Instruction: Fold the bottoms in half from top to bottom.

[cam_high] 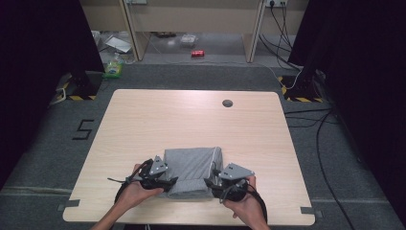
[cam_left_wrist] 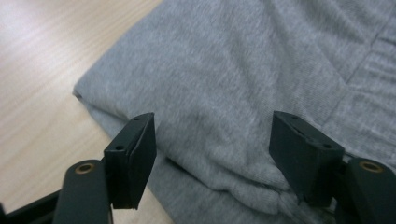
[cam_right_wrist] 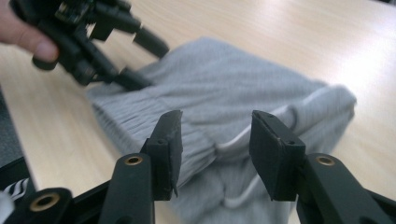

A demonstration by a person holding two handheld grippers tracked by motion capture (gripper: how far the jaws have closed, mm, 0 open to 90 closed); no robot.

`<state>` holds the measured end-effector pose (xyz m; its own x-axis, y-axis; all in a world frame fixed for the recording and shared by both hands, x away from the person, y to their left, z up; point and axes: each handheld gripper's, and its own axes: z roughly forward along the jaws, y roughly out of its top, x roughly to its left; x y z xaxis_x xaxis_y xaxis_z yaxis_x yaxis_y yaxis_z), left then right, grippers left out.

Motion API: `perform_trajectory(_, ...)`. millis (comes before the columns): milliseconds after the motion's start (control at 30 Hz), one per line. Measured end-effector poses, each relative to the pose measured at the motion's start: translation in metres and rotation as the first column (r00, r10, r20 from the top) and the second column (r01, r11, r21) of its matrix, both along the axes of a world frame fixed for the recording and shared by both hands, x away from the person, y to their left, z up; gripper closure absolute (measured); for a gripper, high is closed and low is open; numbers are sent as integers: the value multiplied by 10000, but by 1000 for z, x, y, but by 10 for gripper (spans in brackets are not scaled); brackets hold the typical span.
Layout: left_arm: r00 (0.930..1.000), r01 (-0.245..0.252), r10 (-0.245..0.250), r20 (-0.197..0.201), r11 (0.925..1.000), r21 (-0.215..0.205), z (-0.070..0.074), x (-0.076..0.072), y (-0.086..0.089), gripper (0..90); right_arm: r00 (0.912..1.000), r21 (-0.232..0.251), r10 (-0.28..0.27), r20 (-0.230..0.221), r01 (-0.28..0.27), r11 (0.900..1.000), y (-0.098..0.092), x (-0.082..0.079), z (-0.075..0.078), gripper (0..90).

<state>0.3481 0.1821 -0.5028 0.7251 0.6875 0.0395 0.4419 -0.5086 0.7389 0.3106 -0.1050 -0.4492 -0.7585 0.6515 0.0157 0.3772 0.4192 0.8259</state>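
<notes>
left gripper (cam_left_wrist: 212, 140): jaws wide, astride cloth (cam_left_wrist: 243, 79) edge, nothing pinched | right gripper (cam_right_wrist: 215, 140): half open over cord end, seemingly loose | cloth: folded, near table (cam_high: 143, 120) front edge | risk: pinching only top layer undoes the fold
</notes>
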Motion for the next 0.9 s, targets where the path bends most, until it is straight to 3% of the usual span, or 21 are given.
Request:
perform_trajectory(67,10000,-1,1,-81,10000,-36,0,1,1,312,9999,-166,-32,158,35,9999,11,10,-1,541)
perform_trajectory(167,10000,27,-27,-63,10000,-36,0,1,2,309,9998,-859,221,21,-219,9961,30,21,-16,554)
perform_trajectory(267,9998,77,-80,-187,9998,-167,0,-2,5,309,9983,-1729,483,-338,-534,9835,34,16,-34,570)
perform_trajectory(300,9995,128,-134,-295,9997,-204,-1,-3,6,309,9982,-1826,490,-351,-546,9817,32,13,-40,573)
perform_trajectory(400,9967,256,-293,-757,9984,-502,-7,-5,8,294,9982,-1529,410,-426,-471,9871,26,5,-46,572)
perform_trajectory(533,9984,262,-280,-493,9990,-365,-5,-7,7,291,9980,-1573,342,-523,-420,9867,26,6,-43,522)
perform_trajectory(633,9988,267,-284,-407,9988,-414,-2,-5,8,281,9980,-951,166,-617,-224,9952,21,13,-33,438)
perform_trajectory(700,9984,143,-187,-543,9967,-795,1,-2,10,269,9993,-568,-223,-287,207,9982,15,21,-25,409)
perform_trajectory(733,9979,36,-104,-634,9943,-1064,3,0,12,264,9991,-446,-339,-238,328,9985,14,24,-22,403)
perform_trajectory(900,9977,-288,191,-654,9881,-1509,12,11,15,258,9945,209,-1024,-235,1029,9945,3,51,-15,399)
